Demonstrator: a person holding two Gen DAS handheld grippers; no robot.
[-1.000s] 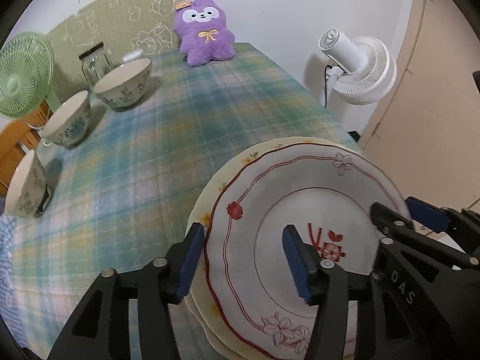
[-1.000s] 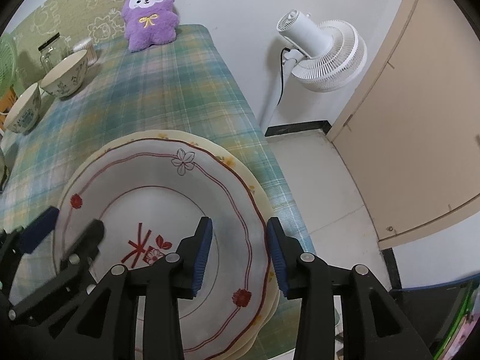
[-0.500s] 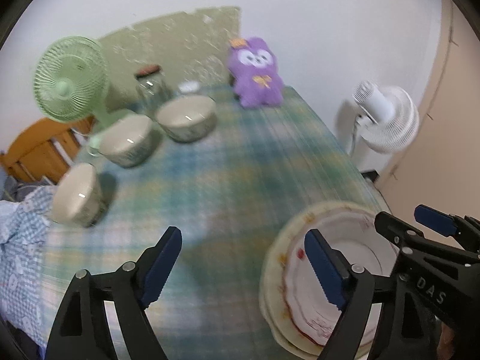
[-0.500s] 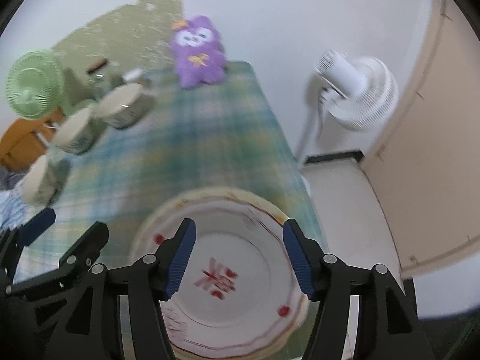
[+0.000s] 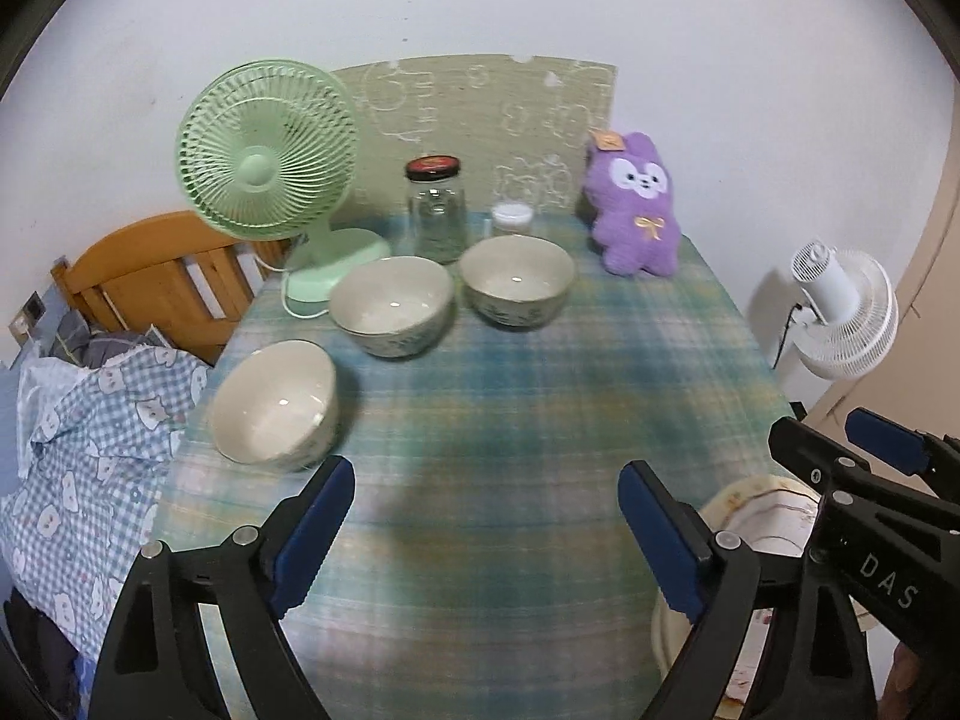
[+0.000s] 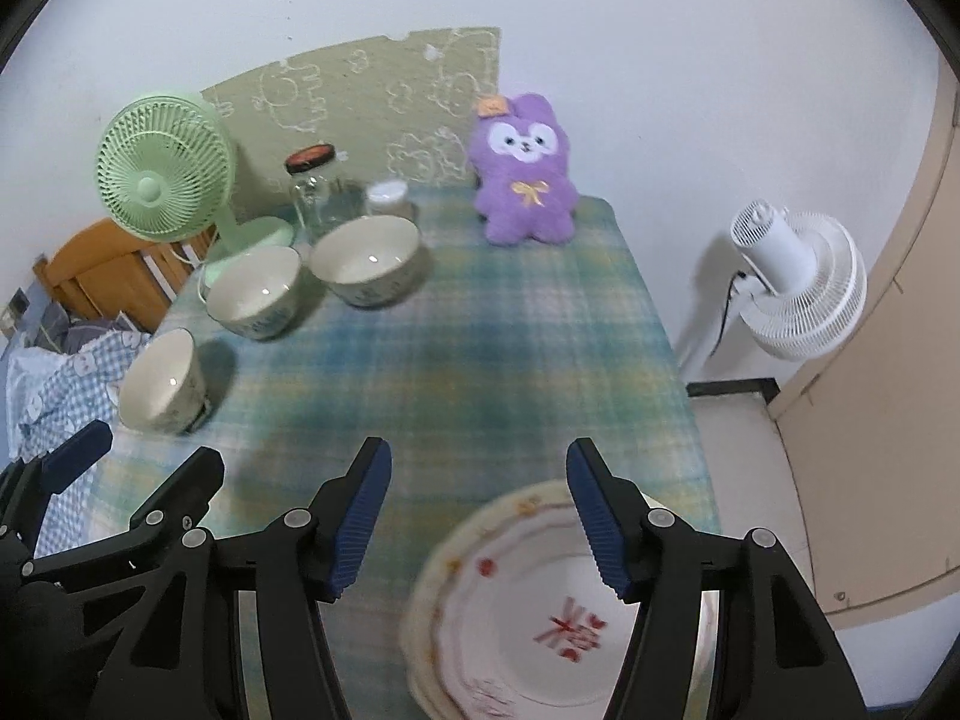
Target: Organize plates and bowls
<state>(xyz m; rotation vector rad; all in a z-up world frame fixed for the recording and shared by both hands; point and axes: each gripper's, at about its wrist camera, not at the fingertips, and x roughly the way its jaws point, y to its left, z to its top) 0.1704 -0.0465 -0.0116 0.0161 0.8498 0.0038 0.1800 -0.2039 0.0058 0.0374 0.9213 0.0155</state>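
Observation:
A stack of plates [image 6: 528,606] with red trim lies at the table's near right corner; its edge also shows in the left wrist view [image 5: 762,516]. Three cream bowls stand on the plaid cloth: a near-left bowl [image 5: 273,402] [image 6: 162,381], a middle bowl [image 5: 390,306] [image 6: 255,291] and a far bowl [image 5: 516,282] [image 6: 366,261]. My left gripper [image 5: 486,534] is open and empty above the cloth, near the table's front. My right gripper [image 6: 480,516] is open and empty above the plates' far edge.
A green desk fan [image 5: 264,156], a glass jar [image 5: 435,210], a small white tub [image 5: 512,218] and a purple plush toy [image 5: 636,204] stand along the back. A white floor fan [image 6: 792,282] stands right of the table. A wooden chair [image 5: 150,276] and checked fabric [image 5: 78,456] are at left.
Both grippers have opened wide, lifted and pulled back from the plate stack. The views now look across the table at the bowls; the plates stay at the near right corner.

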